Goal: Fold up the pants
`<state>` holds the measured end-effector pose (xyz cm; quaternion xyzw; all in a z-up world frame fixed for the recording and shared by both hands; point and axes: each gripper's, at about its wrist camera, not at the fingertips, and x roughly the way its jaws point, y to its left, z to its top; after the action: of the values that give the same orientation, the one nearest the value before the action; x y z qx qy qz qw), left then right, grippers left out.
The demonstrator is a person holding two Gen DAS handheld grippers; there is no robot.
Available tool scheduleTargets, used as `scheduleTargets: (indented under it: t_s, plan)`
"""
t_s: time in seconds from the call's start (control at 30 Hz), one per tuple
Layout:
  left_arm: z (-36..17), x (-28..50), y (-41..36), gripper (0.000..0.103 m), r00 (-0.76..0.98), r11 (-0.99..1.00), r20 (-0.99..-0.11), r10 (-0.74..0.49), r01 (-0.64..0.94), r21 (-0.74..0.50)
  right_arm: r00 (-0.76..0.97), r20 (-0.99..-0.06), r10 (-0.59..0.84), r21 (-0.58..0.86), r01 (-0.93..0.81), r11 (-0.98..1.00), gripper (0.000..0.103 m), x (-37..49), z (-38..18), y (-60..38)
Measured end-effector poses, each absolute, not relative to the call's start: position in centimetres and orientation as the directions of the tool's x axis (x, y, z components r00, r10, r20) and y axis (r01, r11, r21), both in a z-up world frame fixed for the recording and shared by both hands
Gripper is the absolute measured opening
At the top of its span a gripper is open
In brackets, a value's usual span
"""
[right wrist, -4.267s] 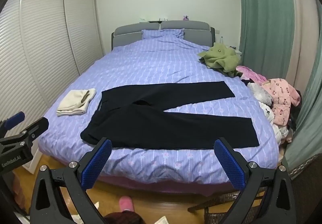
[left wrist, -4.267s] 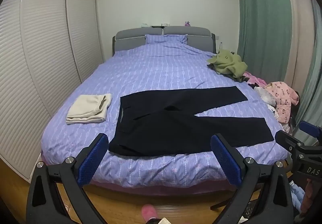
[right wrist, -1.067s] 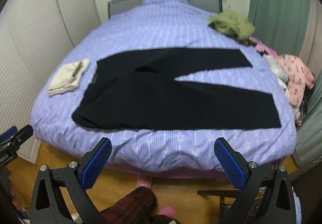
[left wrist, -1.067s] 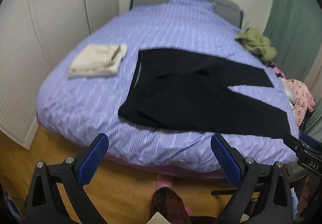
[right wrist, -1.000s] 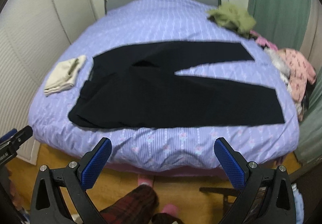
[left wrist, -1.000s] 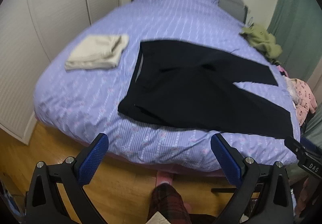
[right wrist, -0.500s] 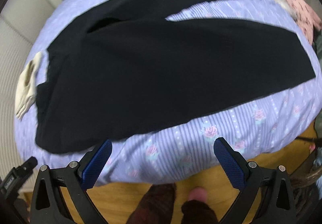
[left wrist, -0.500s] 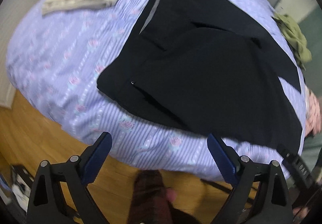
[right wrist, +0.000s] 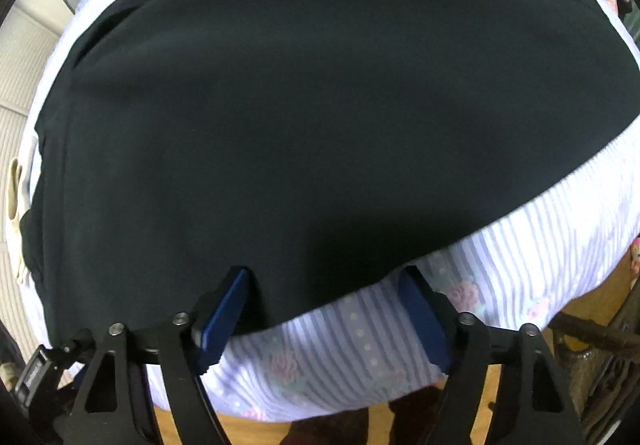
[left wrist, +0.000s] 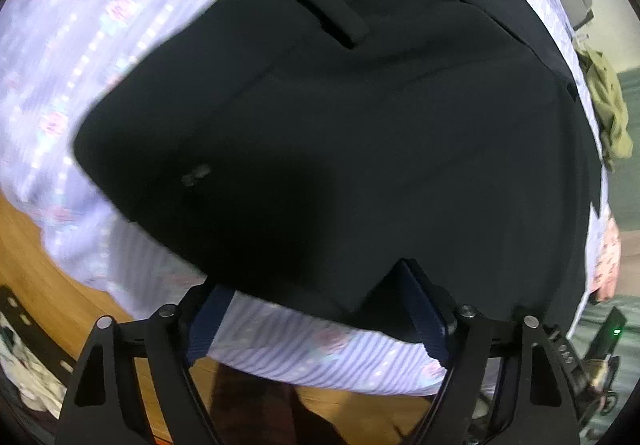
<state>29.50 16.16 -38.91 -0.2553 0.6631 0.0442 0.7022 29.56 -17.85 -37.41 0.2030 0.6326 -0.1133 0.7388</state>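
Striped bedsheet [right wrist: 352, 361] — olive garment [left wrist: 610, 101].

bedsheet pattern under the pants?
Lilac bedsheet with white stripes, dots and pink roses; clearest in the right wrist view.

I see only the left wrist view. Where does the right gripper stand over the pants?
Observer: The right gripper hangs over the near edge of the black pants, on the leg side. Its jaws are closing, and nothing looks pinched yet.
Operator: Are both pads above the cloth?
Observer: No. One pad is above the pants, and the other is above the striped sheet.
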Motion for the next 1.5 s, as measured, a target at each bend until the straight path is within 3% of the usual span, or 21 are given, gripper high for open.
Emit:
scheduleTargets:
  t_s: [0.07,0.1,0.13,0.17,0.23,0.27,0.4,0.73,0.83,0.93,1.23,1.5]
  plan:
    - [-39.1,30.0,16.1,0.074,0.100,0.858,-0.951,-0.291,-0.412,-0.306,0.162,-0.983,0.091,0.152,0.420,0.895,0.067,30.1,-37.6,-17.8]
    - [-39.1,30.2,15.9,0.065,0.094,0.861,-0.951,-0.293,-0.408,-0.306,0.154,-0.983,0.094,0.152,0.421,0.894,0.064,30.4,-37.6,-17.8]
    - [-38.8,30.5,15.8,0.056,0.087,0.865,-0.952,-0.294,-0.399,-0.304,0.144,-0.985,0.093,0.146,0.420,0.896,0.056,30.7,-37.5,-17.9]
    - [-38.5,30.8,15.6,0.052,0.078,0.873,-0.955,-0.286,-0.390,-0.293,0.137,-0.987,0.089,0.139,0.420,0.897,0.039,30.9,-37.4,-17.9]
    - [-37.7,31.1,15.4,0.034,0.066,0.887,-0.961,-0.268,-0.372,-0.273,0.132,-0.988,0.082,0.131,0.426,0.895,0.025,31.3,-36.8,-18.0]
    - [-37.2,31.2,15.2,0.030,0.060,0.896,-0.964,-0.260,-0.357,-0.264,0.133,-0.988,0.080,0.130,0.430,0.893,0.019,31.4,-36.4,-18.0]
    - [-33.5,31.5,14.1,0.015,0.087,0.926,-0.964,-0.251,-0.269,-0.266,0.182,-0.979,0.089,0.161,0.432,0.887,0.014,31.0,-32.3,-17.9]
    - [-21.7,33.1,13.9,0.010,0.318,0.933,-0.916,-0.243,-0.181,-0.311,0.444,-0.892,0.081,0.235,0.303,0.924,0.011,32.3,-18.3,-18.3]
    - [-18.8,36.1,13.5,0.010,0.403,0.931,-0.886,-0.230,-0.176,-0.321,0.508,-0.857,0.088,0.251,0.262,0.932,0.011,35.5,-16.2,-19.0]
    - [-17.1,39.3,13.4,0.009,0.469,0.932,-0.863,-0.188,-0.193,-0.308,0.540,-0.834,0.113,0.268,0.219,0.938,0.010,40.4,-18.5,-20.5]
    - [-18.2,50.8,13.6,0.008,0.504,0.925,-0.856,-0.117,-0.258,-0.279,0.556,-0.818,0.150,0.242,0.096,0.965,0.009,51.9,-17.2,-21.1]
    - [-22.6,60.9,14.3,0.009,0.434,0.934,-0.899,-0.064,-0.291,-0.207,0.506,-0.849,0.152,0.203,0.048,0.978,0.009,62.1,-20.8,-19.5]
